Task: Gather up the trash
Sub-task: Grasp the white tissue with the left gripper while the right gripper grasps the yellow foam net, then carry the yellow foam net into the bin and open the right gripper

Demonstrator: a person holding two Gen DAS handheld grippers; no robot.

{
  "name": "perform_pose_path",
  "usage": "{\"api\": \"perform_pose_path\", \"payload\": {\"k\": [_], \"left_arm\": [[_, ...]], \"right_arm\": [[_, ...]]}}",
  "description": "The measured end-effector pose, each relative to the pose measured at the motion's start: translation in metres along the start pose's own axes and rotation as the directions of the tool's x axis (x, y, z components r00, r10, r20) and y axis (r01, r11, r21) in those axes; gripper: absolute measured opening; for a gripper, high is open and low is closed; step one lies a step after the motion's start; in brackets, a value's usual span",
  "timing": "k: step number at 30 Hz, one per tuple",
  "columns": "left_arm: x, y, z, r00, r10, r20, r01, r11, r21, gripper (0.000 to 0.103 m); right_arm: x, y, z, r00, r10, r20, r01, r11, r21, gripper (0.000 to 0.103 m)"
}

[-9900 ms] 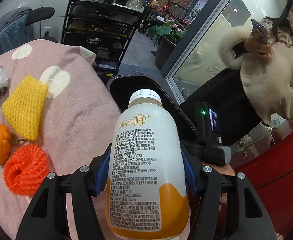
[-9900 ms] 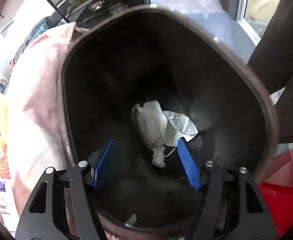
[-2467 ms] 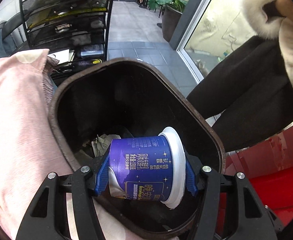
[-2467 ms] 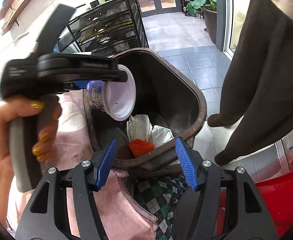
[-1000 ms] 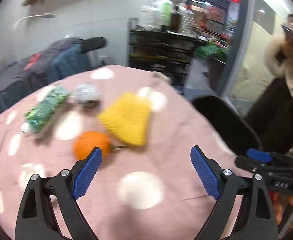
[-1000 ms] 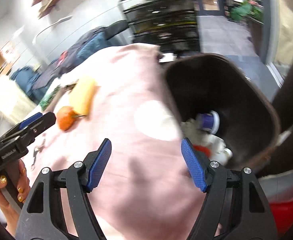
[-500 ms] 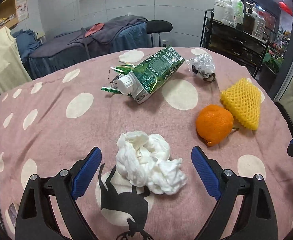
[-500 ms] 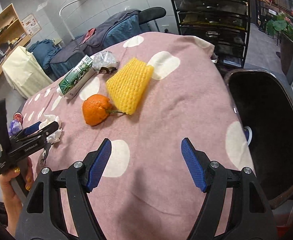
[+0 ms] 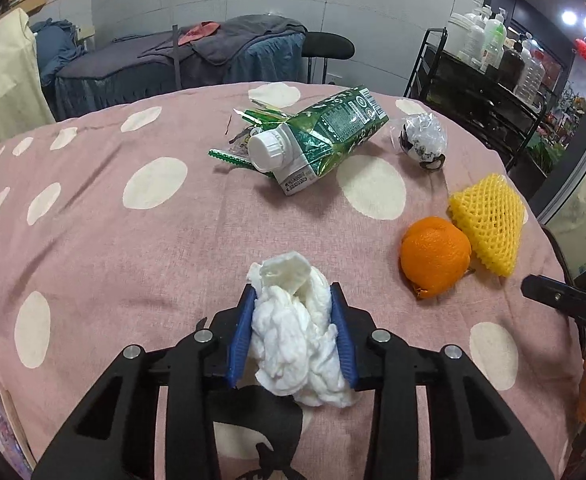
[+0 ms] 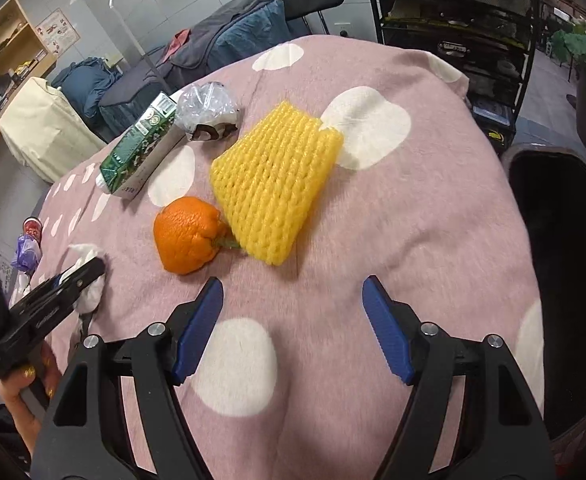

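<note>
Left gripper [image 9: 294, 330] just clamped shut on crumpled tissue wad [image 9: 295, 332], seemingly bin-bound next; right gripper [image 10: 293, 320] open, empty.

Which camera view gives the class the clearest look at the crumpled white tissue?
The left wrist view: the crumpled white tissue fills the centre, squeezed between the blue pads of the left gripper, whose jaws have just closed on it. The right wrist view shows only a small white edge behind that gripper, far left.
</note>
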State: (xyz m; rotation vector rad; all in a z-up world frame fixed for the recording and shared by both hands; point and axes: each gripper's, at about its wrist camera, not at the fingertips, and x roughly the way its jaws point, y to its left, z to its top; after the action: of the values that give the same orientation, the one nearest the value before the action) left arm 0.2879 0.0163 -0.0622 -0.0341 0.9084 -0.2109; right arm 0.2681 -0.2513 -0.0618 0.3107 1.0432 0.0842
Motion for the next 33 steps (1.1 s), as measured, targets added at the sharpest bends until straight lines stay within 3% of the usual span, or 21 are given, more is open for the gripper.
{"api": "perform_pose_path", "payload": {"k": [8,15,21,28,31,33], "left_arm": [[-0.007,0.000,-0.005,1.000,-0.026,0.002,0.026,1.000,-0.002,0.036],[-0.007,-0.003,-0.006,0.999,-0.040,-0.007,0.040,0.999,0.003,0.036],[-0.009,-0.011,-0.007,0.999,-0.050,-0.009,0.050,0.998,0.026,0.036],[-0.020,-0.039,-0.008,0.994,-0.113,0.003,0.112,0.991,0.072,0.036],[-0.025,-0.058,-0.010,0.991,-0.137,0.010,0.135,0.985,0.107,0.036],[-0.027,-0.073,-0.010,0.988,-0.155,0.012,0.152,0.980,0.128,0.036]], "right_arm": [[0.026,0.012,0.032,0.999,-0.035,-0.017,0.035,0.999,-0.017,0.067],[0.038,0.013,0.038,0.999,-0.041,-0.012,0.041,0.999,-0.012,0.022],[0.026,0.007,0.027,1.000,0.010,0.016,-0.010,1.000,0.007,0.020],[-0.018,-0.017,0.003,0.993,0.071,0.097,-0.079,0.993,0.083,0.020],[-0.045,-0.031,-0.011,0.986,0.067,0.150,-0.084,0.990,0.113,0.020],[-0.063,-0.039,-0.022,0.981,0.020,0.194,-0.044,0.992,0.119,0.020]]}}
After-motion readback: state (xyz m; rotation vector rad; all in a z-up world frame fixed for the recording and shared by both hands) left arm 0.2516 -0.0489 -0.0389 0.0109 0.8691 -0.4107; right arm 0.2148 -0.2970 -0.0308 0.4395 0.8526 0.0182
